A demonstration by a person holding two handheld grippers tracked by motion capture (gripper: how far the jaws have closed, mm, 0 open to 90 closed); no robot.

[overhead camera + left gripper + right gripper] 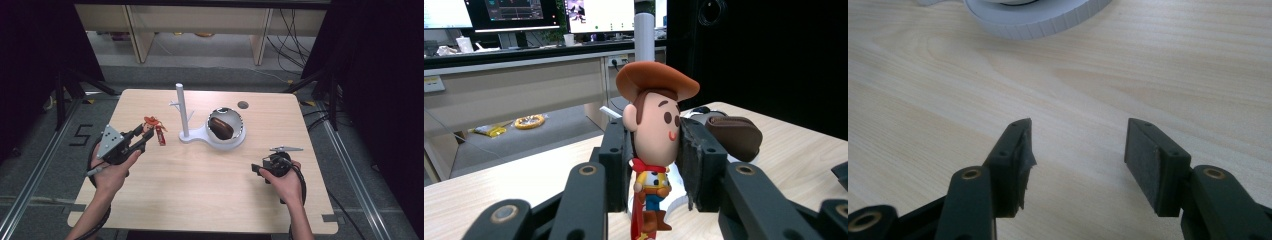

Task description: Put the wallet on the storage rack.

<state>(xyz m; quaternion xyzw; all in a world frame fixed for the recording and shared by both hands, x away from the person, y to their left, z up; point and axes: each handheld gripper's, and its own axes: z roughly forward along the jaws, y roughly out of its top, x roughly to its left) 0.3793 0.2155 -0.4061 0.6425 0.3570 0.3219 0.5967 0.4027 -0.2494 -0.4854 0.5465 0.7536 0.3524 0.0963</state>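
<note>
While the right tool (1077, 160) gapes empty, the left tool (654, 150) pinches a brown-hatted cowboy figurine (655, 130).

The table (1148, 55) is pale wood grain, matt. The figure (655, 130) looks smooth, satiny plastic. The stand (183, 107) is matt white plastic; its bowl (239, 131) perhaps polished metal. The pads (1143, 165) are rough black rubber.

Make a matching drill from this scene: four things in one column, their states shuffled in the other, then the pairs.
Things:
1. cowboy figurine
2. brown pouch
3. right tool
4. white stand

States:
A. open over bare wood
B. upright beside the bowl
C. clamped in the left tool
D. lying in the bowl

Pairs: 1-C, 2-D, 3-A, 4-B
</note>
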